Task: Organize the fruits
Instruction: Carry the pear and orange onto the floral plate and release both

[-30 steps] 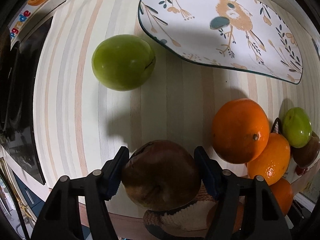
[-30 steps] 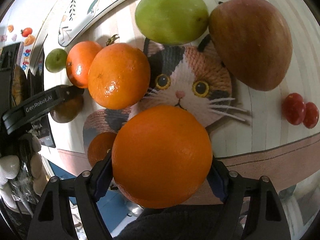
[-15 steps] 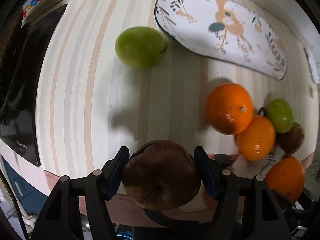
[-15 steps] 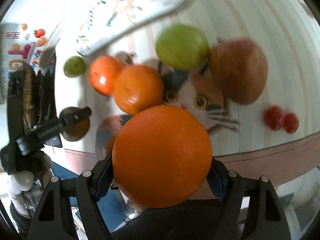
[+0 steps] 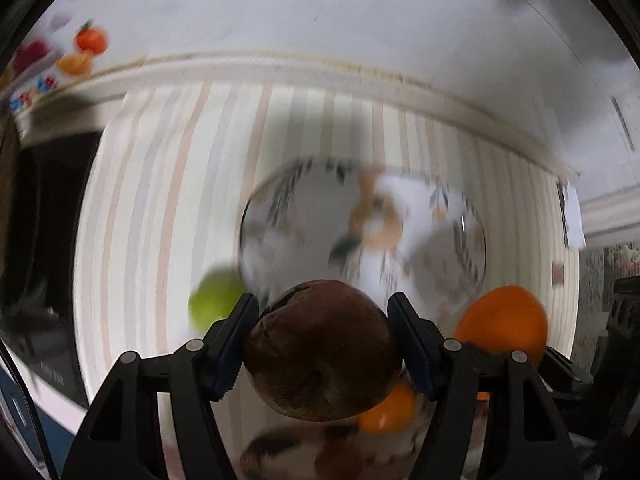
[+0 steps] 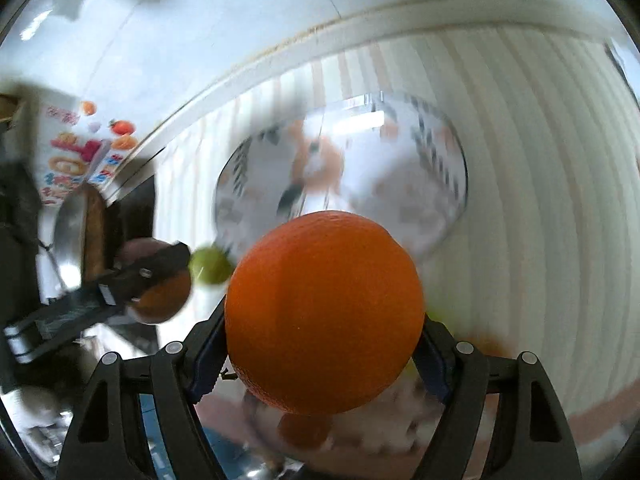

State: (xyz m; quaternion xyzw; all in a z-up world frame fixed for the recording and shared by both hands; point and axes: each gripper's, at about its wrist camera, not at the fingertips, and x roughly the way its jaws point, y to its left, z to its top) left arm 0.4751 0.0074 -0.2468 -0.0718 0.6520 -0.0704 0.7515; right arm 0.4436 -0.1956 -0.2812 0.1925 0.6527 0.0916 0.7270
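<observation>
Plate (image 5: 420,240) pattern motion-blurred, unreadable

Left tool (image 5: 323,334) clamped on brown fruit (image 5: 322,350), fingers pressed against both its sides, held above worktop. Right tool (image 6: 323,334) clamped on orange (image 6: 324,312) likewise, raised. Left tool seen side-on in right wrist view.

Striped counter (image 5: 160,208) abuts a white wall (image 5: 320,12). Fruit-printed poster (image 6: 80,160) at wall's left; cat-patterned mat (image 5: 320,456) at counter's near edge.
</observation>
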